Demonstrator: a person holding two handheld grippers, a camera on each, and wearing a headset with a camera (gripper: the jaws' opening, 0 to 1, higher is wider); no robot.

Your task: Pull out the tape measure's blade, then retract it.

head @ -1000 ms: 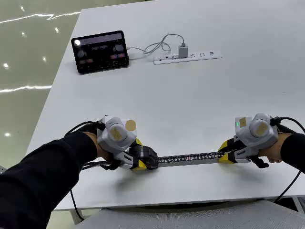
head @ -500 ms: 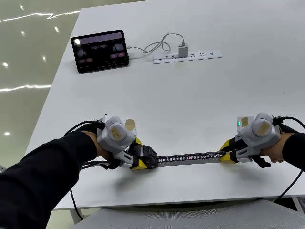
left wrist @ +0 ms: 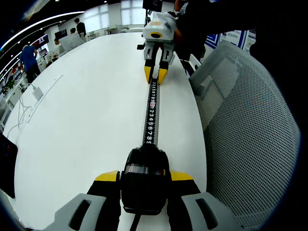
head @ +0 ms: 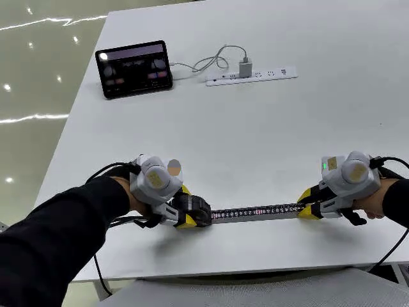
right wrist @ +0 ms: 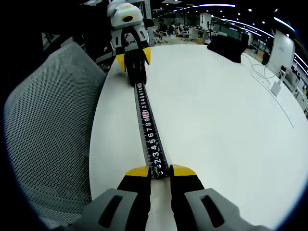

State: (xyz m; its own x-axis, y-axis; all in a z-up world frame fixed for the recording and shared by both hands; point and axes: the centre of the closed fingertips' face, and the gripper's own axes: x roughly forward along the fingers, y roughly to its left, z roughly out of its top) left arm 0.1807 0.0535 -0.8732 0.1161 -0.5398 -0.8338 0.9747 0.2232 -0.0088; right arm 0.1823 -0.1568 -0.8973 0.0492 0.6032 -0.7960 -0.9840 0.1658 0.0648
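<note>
Tape measure (head: 197,210), black case, sat on the table (head: 255,141) close to the near edge, left of its middle. Blade (head: 255,212) was pulled out and lay flat on the surface, numbers up, running right from the case and roughly parallel to the near edge.

Left gripper (left wrist: 144,175) held the case, a yellow-tipped jaw pressed against each side of it. Right gripper (right wrist: 160,172) was at the blade's free end, jaws narrow, with the end pinched between the yellow tips. Both grippers rested low at the table surface, well apart, with the blade stretched straight between them. In each gripper view the other gripper showed at the far end of the blade. A hand in a dark sleeve (head: 57,224) held each gripper.

Mesh chair (left wrist: 250,120) stood just off the near edge, alongside the blade.

Farther back, a tablet (head: 134,68) with its screen lit lay near the left edge. A white power strip (head: 268,75) lay to its right, with a charger (head: 245,67) plugged in and a cable (head: 211,62) looping from it toward the tablet.
</note>
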